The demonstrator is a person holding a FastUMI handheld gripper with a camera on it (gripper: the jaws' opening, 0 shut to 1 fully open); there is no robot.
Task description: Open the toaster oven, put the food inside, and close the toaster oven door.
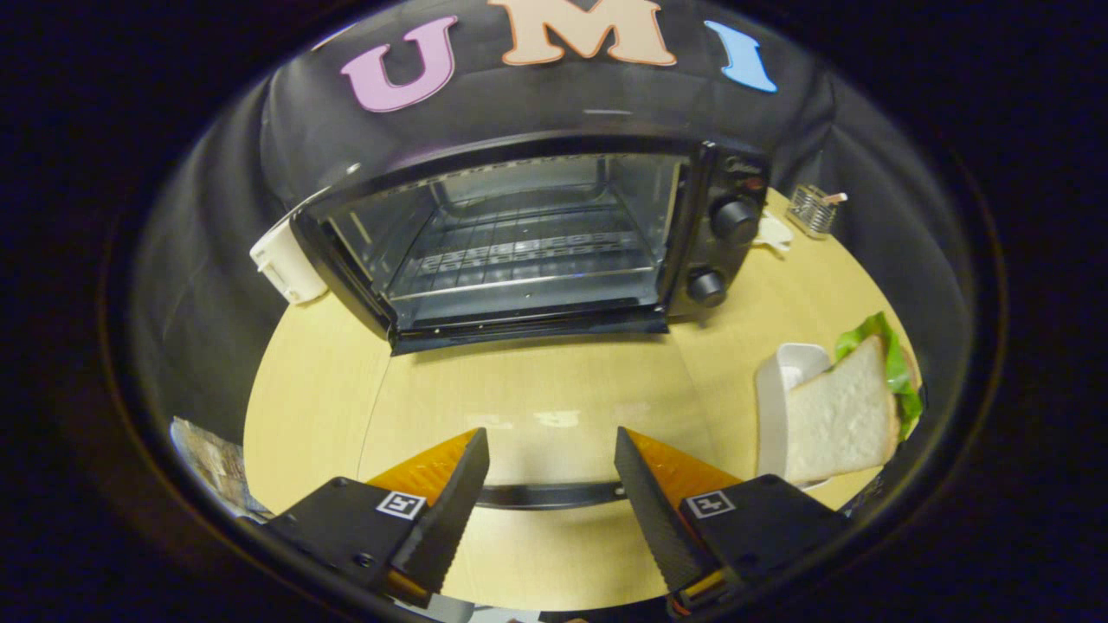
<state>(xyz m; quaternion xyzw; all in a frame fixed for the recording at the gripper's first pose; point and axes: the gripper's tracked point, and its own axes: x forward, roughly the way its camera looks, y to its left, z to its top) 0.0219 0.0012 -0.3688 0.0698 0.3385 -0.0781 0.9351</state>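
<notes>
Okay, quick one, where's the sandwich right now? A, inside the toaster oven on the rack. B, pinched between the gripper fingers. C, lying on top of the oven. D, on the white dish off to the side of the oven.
D: the sandwich rests on the white dish beside the open toaster oven, while the gripper is open and holds nothing.

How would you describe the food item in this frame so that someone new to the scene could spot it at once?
Start at the black toaster oven, its door open, on the pale wooden table. Move from its two knobs toward the open, empty tool: beside the tool's right finger stands a white dish. The sandwich leans in it, white bread with green lettuce at its edge, the only food on the table.
</notes>
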